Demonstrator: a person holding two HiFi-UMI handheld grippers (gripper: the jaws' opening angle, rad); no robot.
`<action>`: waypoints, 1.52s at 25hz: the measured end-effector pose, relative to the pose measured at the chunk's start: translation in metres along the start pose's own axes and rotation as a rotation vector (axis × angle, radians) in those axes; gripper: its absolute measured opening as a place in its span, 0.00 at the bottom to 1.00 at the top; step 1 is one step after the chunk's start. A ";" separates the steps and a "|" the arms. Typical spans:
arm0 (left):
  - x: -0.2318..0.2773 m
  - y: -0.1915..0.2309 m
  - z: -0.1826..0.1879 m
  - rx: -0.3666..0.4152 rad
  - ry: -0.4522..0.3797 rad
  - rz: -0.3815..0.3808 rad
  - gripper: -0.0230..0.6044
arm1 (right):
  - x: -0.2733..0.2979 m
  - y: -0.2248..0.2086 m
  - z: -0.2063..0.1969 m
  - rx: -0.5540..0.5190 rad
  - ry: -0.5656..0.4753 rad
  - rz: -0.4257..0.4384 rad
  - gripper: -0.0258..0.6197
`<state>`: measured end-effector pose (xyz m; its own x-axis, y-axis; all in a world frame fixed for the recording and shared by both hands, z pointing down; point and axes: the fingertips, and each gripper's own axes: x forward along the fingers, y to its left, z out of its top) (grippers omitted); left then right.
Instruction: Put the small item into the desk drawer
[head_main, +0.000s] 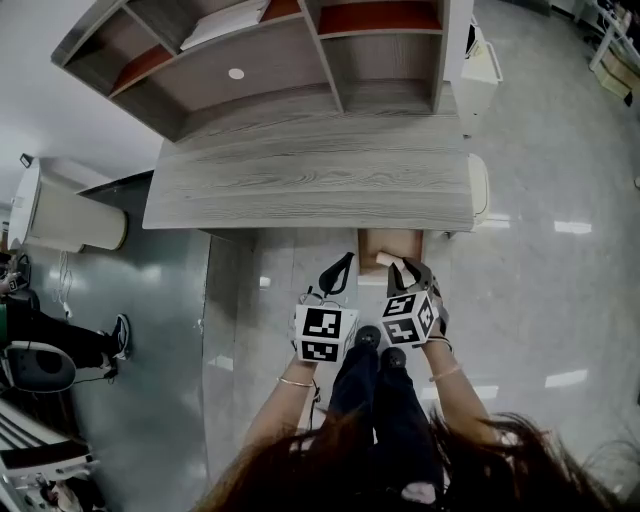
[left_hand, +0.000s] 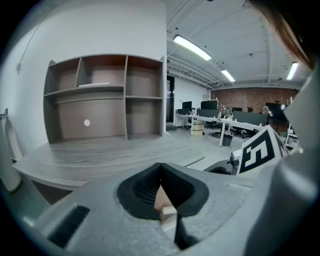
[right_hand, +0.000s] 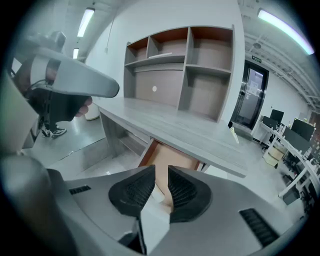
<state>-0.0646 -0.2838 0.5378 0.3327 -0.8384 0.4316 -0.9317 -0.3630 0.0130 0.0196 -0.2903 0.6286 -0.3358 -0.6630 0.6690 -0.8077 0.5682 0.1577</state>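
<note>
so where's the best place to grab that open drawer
Probably take the drawer by its front wall, the end nearest the person, coming from above with one claw pad inside and one outside. It stands pulled out from under the desk with its top open, so that rim is free; its back end runs under it.
</note>
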 end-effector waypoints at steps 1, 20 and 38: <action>-0.002 -0.002 0.004 -0.002 -0.002 0.005 0.06 | -0.005 -0.002 0.004 0.005 -0.010 -0.001 0.15; -0.046 -0.050 0.073 -0.056 -0.083 0.063 0.06 | -0.103 -0.043 0.050 0.055 -0.167 -0.056 0.06; -0.107 -0.073 0.123 -0.031 -0.147 -0.009 0.06 | -0.193 -0.040 0.091 0.098 -0.296 -0.165 0.04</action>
<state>-0.0139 -0.2173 0.3802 0.3563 -0.8868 0.2943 -0.9321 -0.3595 0.0452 0.0725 -0.2293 0.4276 -0.3114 -0.8629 0.3981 -0.9006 0.4017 0.1661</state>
